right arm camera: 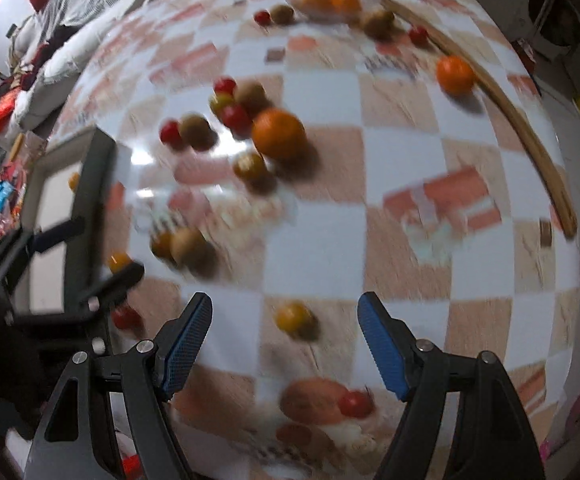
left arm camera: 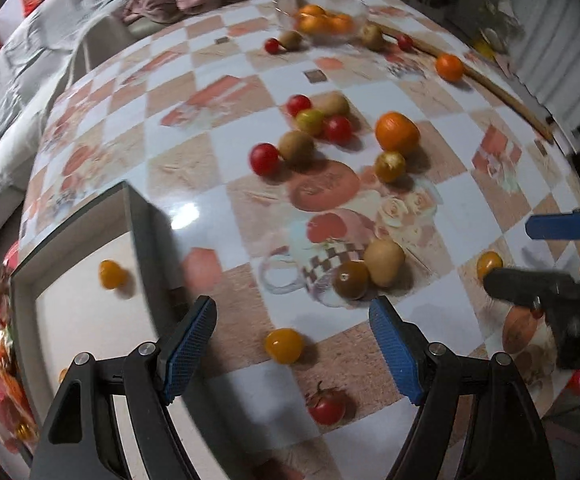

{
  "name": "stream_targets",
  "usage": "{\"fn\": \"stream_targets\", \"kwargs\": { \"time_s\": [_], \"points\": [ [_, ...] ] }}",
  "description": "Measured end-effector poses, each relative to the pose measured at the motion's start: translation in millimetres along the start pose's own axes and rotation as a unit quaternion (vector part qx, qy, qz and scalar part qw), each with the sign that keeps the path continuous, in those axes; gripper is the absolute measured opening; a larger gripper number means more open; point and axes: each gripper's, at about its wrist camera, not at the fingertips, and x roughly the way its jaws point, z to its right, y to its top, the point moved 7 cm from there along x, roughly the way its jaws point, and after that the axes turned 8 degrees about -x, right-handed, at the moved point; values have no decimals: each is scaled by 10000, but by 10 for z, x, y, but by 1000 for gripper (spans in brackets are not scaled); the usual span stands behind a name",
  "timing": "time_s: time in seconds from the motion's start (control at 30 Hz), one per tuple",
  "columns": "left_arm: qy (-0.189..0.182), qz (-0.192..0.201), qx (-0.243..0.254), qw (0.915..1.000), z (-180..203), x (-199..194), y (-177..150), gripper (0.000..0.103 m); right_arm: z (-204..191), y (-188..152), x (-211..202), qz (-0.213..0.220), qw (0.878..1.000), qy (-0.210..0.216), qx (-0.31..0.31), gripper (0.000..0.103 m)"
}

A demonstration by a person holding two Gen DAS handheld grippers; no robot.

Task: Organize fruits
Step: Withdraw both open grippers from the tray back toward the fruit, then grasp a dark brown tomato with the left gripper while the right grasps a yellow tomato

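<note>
Checkered tablecloth (left arm camera: 370,360) beside the tray (left arm camera: 138,216): yellow cherry tomato (left arm camera: 284,345), likely light, squashy; both grippers (left arm camera: 292,344) (right arm camera: 284,340) gape empty.

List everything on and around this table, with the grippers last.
table: one, checked orange and white cloth
glass bowl: one, clear, far edge, oranges inside
loose oranges: two, mid-table and far right
small tomatoes: many, red, yellow and dark, scattered
kiwis: several, brown, scattered
tray: one, grey rim, near left, yellow tomato inside
wooden stick: one, far right edge
left gripper: open, empty
right gripper: open, empty
</note>
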Motion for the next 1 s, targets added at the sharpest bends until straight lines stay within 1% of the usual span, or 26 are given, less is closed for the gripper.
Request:
{"fn": "stream_targets", "kwargs": {
  "time_s": [0.1, 0.2, 0.27, 0.37, 0.57, 0.6, 0.63, 0.73, 0.8, 0.83, 0.87, 0.9, 0.93, 0.97, 1.0],
  "points": [
    [4, -23, 97, 10000, 59, 71, 14, 80, 5, -108, 70, -56, 9999, -47, -81, 78],
    [60, -54, 207, 9998, 109, 146, 30, 80, -8, -145, 126, -49, 9998, -54, -166, 78],
    [41, -89, 219, 9997, 130, 181, 46, 80, -21, -147, 170, -38, 9995, -99, -282, 69],
    [23, -114, 222, 9997, 168, 216, 60, 80, -24, -141, 226, -24, 9993, -128, -337, 63],
    [-60, -150, 27, 9999, 201, 247, 115, 79, -42, -77, 245, 153, 9975, -363, -589, 62],
    [-63, -156, 6, 9999, 204, 256, 135, 74, -48, -76, 248, 159, 9967, -431, -663, 62],
    [-124, -173, -34, 9998, 222, 247, 133, 71, -81, -62, 251, 158, 9962, -485, -708, 60],
    [-104, -213, -70, 9997, 261, 221, 119, 63, -101, -65, 255, 184, 9942, -662, -827, 49],
    [-100, -259, -126, 9995, 271, 214, 121, 55, -105, -76, 247, 192, 9939, -689, -836, 44],
    [-116, -286, -174, 9994, 286, 198, 105, 52, -106, -77, 242, 200, 9939, -683, -837, 39],
    [-132, -299, -195, 9993, 297, 205, 120, 45, -115, -77, 237, 208, 9942, -638, -840, 32],
    [-142, -313, -226, 9992, 301, 209, 127, 37, -120, -80, 230, 208, 9945, -587, -837, 29],
    [-165, -329, -264, 9990, 309, 206, 131, 32, -125, -83, 227, 200, 9953, -499, -800, 23],
    [-222, -370, -349, 9985, 300, 191, 123, 23, -111, -78, 221, 197, 9964, -431, -704, 23],
    [-301, -397, -418, 9979, 299, 180, 112, 22, -83, -67, 213, 204, 9976, -323, -583, 23]
  ]
}}
